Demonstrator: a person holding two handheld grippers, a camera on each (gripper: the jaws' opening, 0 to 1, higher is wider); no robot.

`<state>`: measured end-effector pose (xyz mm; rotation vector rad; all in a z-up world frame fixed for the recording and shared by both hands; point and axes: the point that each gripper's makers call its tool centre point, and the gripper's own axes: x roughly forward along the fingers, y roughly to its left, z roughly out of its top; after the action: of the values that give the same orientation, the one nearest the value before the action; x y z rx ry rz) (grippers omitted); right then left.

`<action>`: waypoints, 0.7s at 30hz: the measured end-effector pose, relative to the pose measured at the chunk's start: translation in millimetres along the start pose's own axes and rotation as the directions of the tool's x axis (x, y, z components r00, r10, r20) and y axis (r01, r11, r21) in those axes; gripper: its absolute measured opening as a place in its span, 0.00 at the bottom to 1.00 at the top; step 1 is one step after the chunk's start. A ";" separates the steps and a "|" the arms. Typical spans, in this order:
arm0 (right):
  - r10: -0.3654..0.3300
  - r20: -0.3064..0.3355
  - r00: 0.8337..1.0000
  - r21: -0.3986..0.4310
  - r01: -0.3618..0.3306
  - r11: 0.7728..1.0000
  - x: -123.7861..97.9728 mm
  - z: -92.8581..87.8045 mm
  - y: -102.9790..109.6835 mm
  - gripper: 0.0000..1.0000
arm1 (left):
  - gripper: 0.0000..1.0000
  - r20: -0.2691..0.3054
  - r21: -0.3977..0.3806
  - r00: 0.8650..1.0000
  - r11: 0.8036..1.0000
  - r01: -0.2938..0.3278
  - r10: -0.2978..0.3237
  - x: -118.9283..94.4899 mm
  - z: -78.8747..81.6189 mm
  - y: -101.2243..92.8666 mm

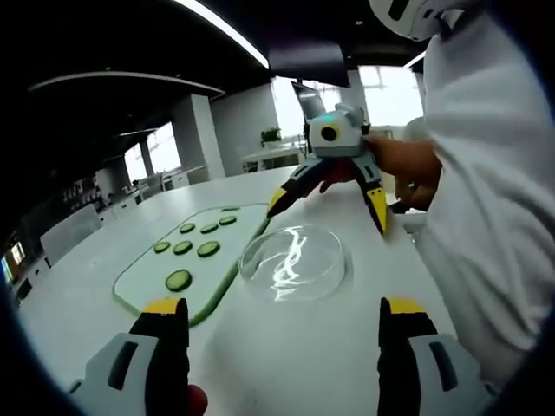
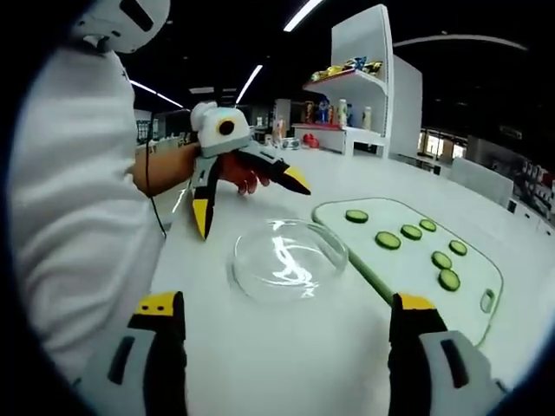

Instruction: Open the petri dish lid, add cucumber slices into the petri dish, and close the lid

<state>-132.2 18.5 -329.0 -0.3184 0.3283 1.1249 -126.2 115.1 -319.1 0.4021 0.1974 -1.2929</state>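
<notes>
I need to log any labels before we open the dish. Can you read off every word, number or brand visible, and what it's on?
None can be read.
Shelf items: packaging too small and blurred to read.
Petri dish: clear, no visible marking.
Cutting board with cucumber slices: no print visible.
Left hand-held gripper and right hand-held gripper: no legible lettering.

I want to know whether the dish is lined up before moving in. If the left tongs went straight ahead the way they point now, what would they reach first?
Most likely the petri dish: it sits on the white table centred between the open left tongs, with nothing between. Depth is hard to judge.
</notes>
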 end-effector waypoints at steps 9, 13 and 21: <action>0.021 0.083 0.996 -0.061 -0.016 0.998 9.9 17.5 4.5 0.97 | 0.83 0.039 -0.019 0.999 1.000 0.019 -0.018 5.7 6.7 -0.8; 0.015 0.081 0.997 -0.051 -0.011 0.999 12.0 15.8 -0.8 0.97 | 0.82 0.043 -0.021 0.999 0.999 0.026 -0.025 9.8 8.2 -1.2; 0.011 0.089 0.996 -0.046 -0.007 0.999 14.5 17.7 -5.4 0.97 | 0.81 0.019 0.001 0.999 0.999 0.051 -0.051 11.8 7.9 -5.7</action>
<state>-119.9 35.4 -318.4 -0.3065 0.2257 1.1532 -129.1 100.2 -317.1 0.3867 0.1920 -1.3463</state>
